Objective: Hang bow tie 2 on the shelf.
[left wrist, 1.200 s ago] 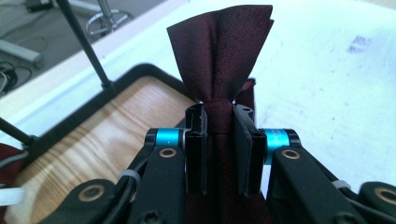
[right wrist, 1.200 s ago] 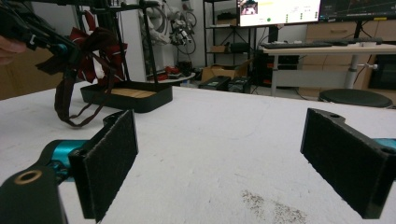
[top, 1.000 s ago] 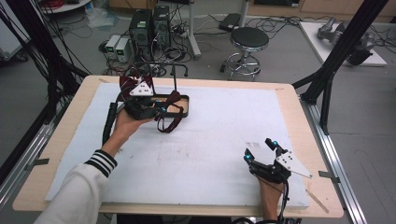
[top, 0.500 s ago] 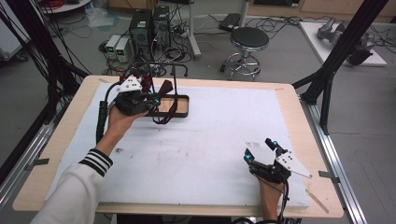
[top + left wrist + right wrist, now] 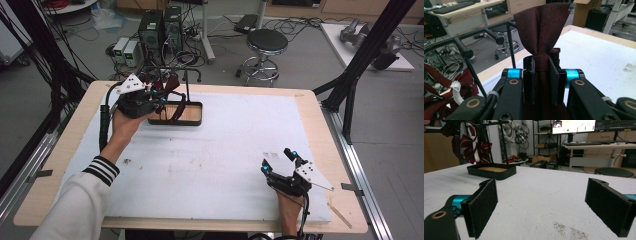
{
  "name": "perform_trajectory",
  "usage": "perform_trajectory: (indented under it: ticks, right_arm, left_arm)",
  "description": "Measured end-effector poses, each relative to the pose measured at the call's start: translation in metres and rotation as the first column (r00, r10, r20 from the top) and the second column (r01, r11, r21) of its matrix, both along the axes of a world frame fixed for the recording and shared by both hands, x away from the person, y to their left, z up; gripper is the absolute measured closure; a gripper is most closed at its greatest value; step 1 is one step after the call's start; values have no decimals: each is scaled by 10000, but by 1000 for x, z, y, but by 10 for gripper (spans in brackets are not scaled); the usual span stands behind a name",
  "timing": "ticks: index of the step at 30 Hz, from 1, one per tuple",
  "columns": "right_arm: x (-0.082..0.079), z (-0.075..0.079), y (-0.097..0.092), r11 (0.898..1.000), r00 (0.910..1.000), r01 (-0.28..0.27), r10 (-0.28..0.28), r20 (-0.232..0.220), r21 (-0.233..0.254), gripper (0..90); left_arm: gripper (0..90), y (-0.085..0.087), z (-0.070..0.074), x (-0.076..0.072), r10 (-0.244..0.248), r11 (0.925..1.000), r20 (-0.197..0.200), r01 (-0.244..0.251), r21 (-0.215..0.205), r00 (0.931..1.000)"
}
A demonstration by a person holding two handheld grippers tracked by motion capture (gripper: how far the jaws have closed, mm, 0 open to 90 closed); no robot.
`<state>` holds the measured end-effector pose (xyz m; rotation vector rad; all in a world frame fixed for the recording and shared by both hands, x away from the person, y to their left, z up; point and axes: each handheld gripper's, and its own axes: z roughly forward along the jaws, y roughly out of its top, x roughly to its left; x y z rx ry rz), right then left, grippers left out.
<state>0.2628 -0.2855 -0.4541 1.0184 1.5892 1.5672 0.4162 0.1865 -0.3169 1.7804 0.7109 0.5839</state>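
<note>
Fabric is bunching between the pinched jaws of the left gripper (image 5: 541,82), which is clamping a dark red tie (image 5: 543,32) whose loose end is fanning out above the pads. In the high view that gripper (image 5: 162,96) is hovering at about eleven o'clock on the table (image 5: 60,150), just over the black tray (image 5: 192,120) of the stand. Over at five o'clock, the right gripper (image 5: 279,161) is resting on the white mat (image 5: 225,150), its jaws standing wide apart with nothing between them.
</note>
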Motion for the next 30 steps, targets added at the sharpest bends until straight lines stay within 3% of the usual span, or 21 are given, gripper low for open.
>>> perform_trajectory:
  ticks: [9, 20, 30]
  right_arm:
    - [0, 0, 0, 10000, 10000, -11, 11, -9, 45, 103]
    - [0, 0, -1, 10000, 10000, -16, 16, -67, 88, 102]
    - [0, 0, -1, 9999, 10000, -18, 18, -68, 100, 102]
  left_arm:
    - [762, 0, 4, 8, 542, 9981, 294, -533, -323, 9981]
    - [762, -3, 1, 19, 1407, 9857, 318, -1369, -986, 9895]
    - [761, -8, -6, 26, 1968, 9755, 208, -1936, -1043, 9802]
